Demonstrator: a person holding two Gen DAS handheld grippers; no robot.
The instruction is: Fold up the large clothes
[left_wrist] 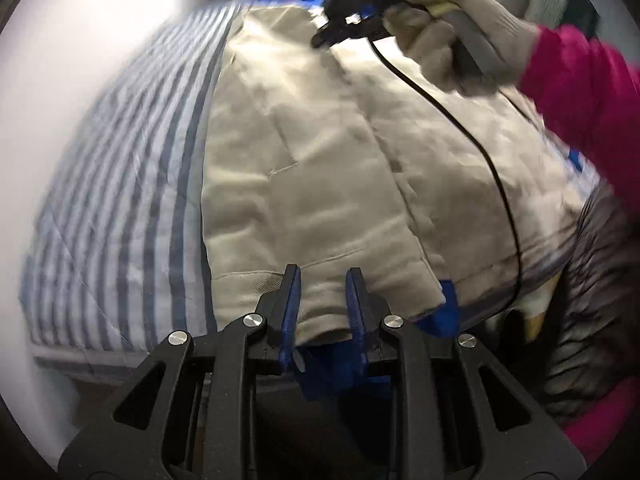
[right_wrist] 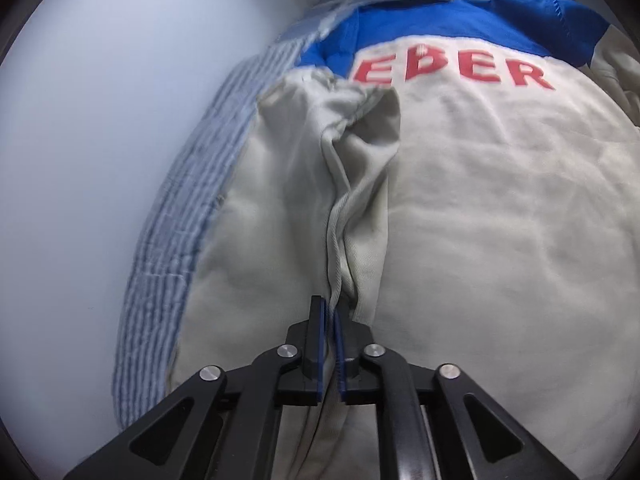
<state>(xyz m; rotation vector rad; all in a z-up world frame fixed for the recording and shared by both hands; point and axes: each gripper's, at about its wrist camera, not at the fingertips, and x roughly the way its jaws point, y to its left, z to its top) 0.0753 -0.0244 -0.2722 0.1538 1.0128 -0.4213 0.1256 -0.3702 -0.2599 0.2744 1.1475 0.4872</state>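
Note:
A large beige jacket (left_wrist: 312,184) with blue trim lies spread on a striped bed. In the right wrist view its back (right_wrist: 500,220) shows a blue yoke and red letters. My left gripper (left_wrist: 323,280) is open, its fingers over the jacket's near hem, holding nothing. My right gripper (right_wrist: 330,312) is shut on a raised fold of the beige jacket, probably a sleeve (right_wrist: 352,184) lying over the body. In the left wrist view the right gripper (left_wrist: 340,28) sits at the jacket's far end, held by a gloved hand (left_wrist: 452,28).
A blue-and-white striped bedcover (left_wrist: 120,208) lies under the jacket, with a white wall (right_wrist: 100,140) to the left. A black cable (left_wrist: 480,152) runs across the jacket. The person's pink sleeve (left_wrist: 592,104) and dark quilted clothing (left_wrist: 592,288) are at the right.

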